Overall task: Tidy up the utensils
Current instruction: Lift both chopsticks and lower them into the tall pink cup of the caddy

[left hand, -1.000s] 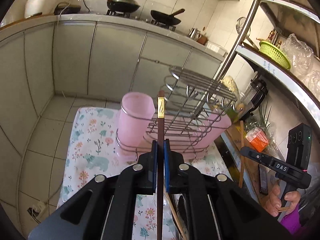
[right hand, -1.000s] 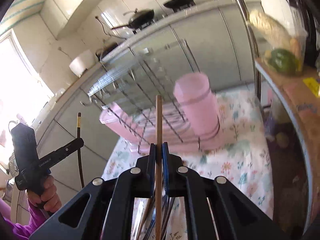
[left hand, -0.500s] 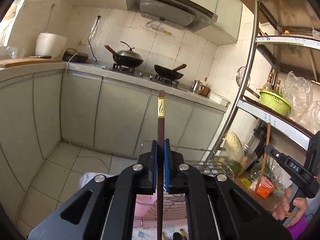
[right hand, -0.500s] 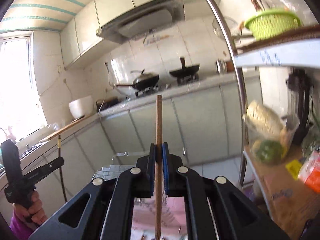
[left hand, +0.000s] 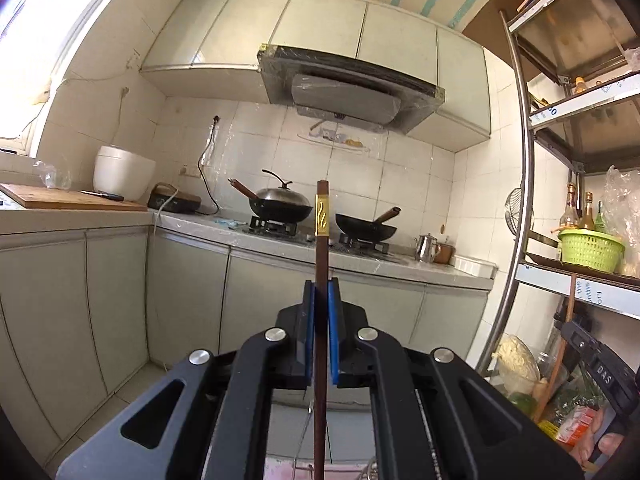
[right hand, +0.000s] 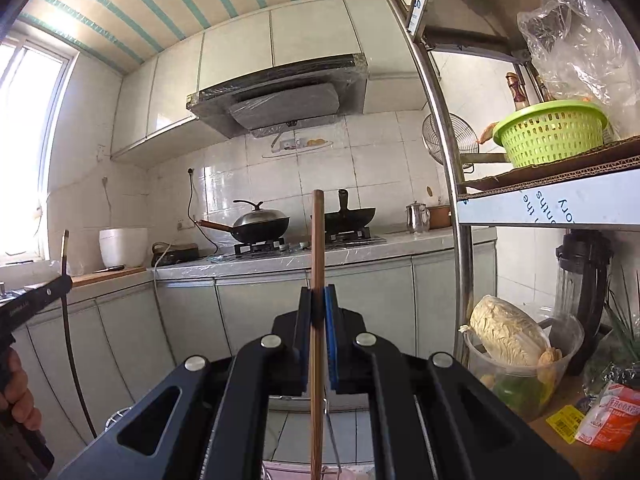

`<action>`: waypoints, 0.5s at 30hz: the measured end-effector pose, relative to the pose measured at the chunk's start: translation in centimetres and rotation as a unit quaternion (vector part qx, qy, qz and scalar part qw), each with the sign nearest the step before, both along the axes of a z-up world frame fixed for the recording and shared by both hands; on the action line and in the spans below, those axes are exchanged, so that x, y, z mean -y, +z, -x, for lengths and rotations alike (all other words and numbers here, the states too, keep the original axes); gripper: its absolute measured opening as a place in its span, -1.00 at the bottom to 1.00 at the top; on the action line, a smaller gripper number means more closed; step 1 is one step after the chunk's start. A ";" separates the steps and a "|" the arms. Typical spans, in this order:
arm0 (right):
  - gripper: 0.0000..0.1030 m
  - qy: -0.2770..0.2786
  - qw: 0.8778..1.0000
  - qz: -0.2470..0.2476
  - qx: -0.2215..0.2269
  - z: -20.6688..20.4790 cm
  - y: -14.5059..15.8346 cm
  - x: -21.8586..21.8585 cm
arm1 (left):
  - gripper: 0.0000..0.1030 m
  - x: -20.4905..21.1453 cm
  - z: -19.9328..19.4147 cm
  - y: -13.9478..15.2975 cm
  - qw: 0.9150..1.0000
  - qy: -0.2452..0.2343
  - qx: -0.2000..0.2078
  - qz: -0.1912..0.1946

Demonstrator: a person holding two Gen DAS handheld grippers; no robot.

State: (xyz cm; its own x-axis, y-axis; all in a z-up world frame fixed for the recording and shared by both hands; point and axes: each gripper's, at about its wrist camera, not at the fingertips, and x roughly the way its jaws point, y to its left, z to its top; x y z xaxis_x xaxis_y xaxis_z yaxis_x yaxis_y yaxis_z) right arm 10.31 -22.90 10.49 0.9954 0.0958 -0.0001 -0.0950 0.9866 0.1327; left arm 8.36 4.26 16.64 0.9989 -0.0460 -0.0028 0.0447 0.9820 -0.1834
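Note:
My left gripper (left hand: 321, 286) is shut on a dark brown chopstick (left hand: 321, 248) with a gold band, held upright and pointing up at the kitchen wall. My right gripper (right hand: 318, 292) is shut on a light wooden chopstick (right hand: 317, 248), also upright. Both are raised high. Only a sliver of the pink tray and wire rack (right hand: 328, 470) shows at the bottom edge. The left gripper with its dark chopstick (right hand: 66, 300) shows at the left of the right wrist view; the right gripper (left hand: 600, 364) shows at the right of the left wrist view.
A counter (left hand: 280, 240) with two woks (left hand: 280, 208) on a stove runs across ahead. A steel shelf post (right hand: 452, 200) and shelf with a green basket (right hand: 552, 132) stand at the right. A tub of vegetables (right hand: 516, 356) sits below.
Both grippers have tilted and risen, chopsticks still held. The view swung from the pink cup and rack on the floral cloth up to the stove wall and hood.

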 end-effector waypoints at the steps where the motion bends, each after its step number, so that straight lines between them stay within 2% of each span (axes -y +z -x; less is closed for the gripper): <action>1: -0.88 -0.002 1.000 0.002 -0.002 -0.2 -0.7 -0.1 | -0.90 0.1 -0.2 -0.3 1.000 0.010 0.009 -0.004; 4: -0.88 -0.001 1.000 -0.001 -0.024 -0.9 -2.5 -0.1 | -0.90 0.5 -0.9 -1.7 0.999 0.024 0.025 -0.024; 6: -0.88 0.004 0.999 -0.008 -0.050 -1.3 -3.6 0.0 | -0.90 0.9 -1.3 -2.8 0.999 0.022 0.018 -0.037; 10: -0.88 0.012 0.995 -0.011 -0.103 -1.8 -5.2 0.2 | -0.90 1.2 -1.8 -5.3 0.999 0.003 -0.018 -0.050; 15: -0.88 0.018 0.987 -0.017 -0.157 -2.4 -6.8 0.4 | -0.90 0.5 -2.1 -8.0 0.996 -0.021 -0.083 -0.031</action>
